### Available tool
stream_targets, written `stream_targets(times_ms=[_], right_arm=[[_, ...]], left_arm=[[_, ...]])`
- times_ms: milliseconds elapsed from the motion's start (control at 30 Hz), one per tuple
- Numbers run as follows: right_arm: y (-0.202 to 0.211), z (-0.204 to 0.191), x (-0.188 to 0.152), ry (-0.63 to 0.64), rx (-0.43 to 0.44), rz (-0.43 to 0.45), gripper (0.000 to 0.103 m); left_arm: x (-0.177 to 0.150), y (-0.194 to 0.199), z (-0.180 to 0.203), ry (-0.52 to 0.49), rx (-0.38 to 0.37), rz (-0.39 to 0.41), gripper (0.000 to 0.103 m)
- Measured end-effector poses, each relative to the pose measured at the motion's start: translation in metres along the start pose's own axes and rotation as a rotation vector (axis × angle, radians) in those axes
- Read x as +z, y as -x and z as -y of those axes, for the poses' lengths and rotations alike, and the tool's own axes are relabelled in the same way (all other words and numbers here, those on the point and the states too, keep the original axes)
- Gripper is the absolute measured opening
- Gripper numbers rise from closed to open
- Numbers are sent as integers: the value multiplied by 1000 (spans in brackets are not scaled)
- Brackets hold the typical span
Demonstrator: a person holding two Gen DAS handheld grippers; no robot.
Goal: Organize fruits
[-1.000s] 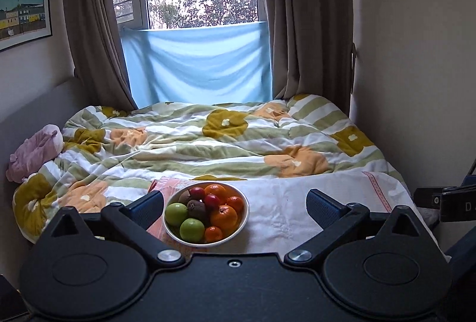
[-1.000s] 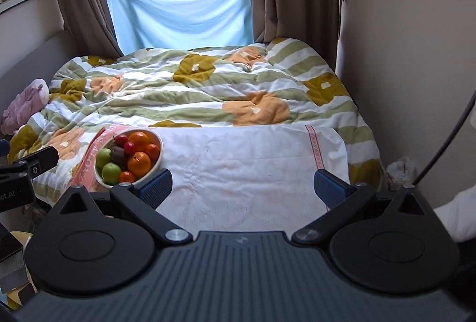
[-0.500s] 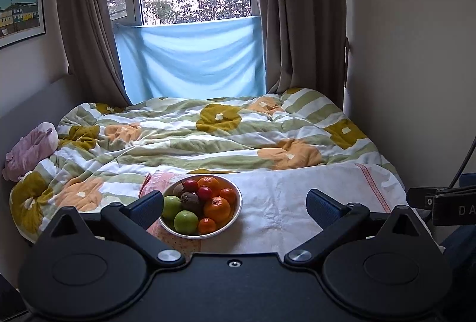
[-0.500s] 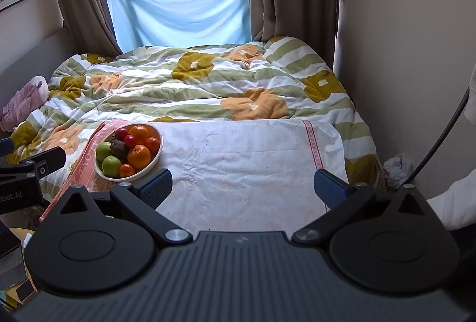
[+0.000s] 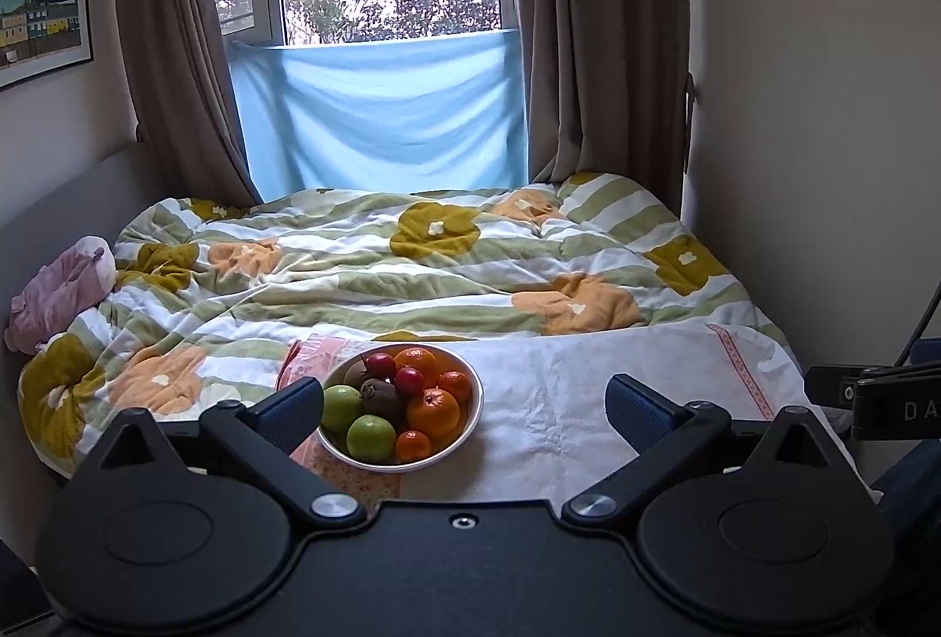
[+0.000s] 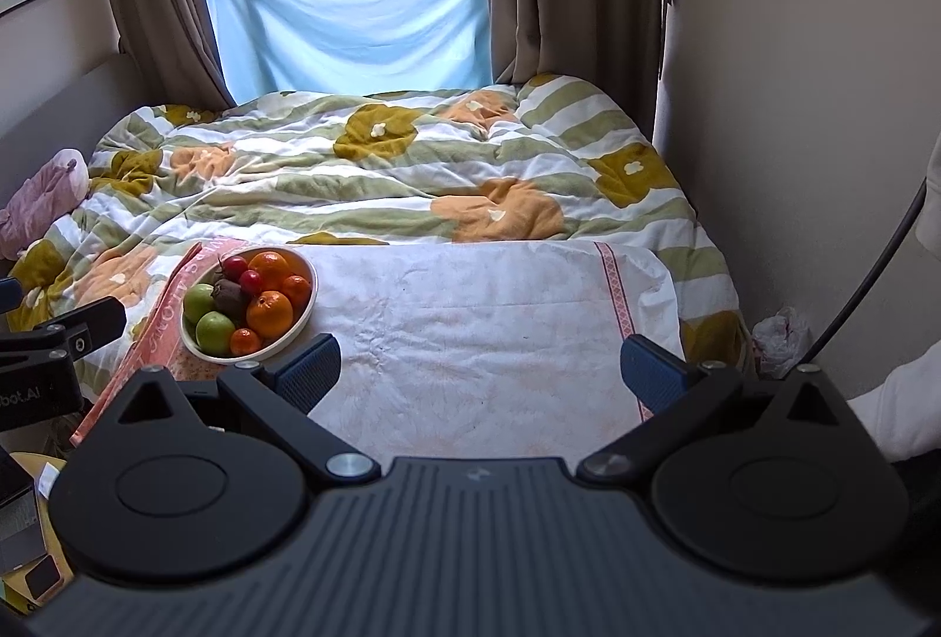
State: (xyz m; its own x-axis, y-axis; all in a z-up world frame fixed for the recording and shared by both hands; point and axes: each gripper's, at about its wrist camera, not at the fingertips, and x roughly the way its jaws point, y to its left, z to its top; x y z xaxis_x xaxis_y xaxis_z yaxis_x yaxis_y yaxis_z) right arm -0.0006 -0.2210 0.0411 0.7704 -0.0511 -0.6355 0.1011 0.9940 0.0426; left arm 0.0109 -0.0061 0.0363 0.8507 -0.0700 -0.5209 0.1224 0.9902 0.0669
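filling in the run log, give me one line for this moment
left hand-held gripper: open, empty | right hand-held gripper: open, empty | round white bowl of fruit: on white towel, untouched

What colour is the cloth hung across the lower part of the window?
Light blue, plain with no pattern. The cloth shows best in the left wrist view.

White letters "DA" on the black body of the right gripper [image 5: 900,410] at the frame edge, mirrored-looking "bot.AI" on the left gripper [image 6: 35,390], red cloth [image 6: 159,325] lettering under the bowl too blurred to read
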Motion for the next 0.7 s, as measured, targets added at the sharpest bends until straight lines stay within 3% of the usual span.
stream_targets(times_ms=[700], right_arm=[[0,0,1,-2,-5,0,103]], left_arm=[[1,2,1,14,-31,8,103]])
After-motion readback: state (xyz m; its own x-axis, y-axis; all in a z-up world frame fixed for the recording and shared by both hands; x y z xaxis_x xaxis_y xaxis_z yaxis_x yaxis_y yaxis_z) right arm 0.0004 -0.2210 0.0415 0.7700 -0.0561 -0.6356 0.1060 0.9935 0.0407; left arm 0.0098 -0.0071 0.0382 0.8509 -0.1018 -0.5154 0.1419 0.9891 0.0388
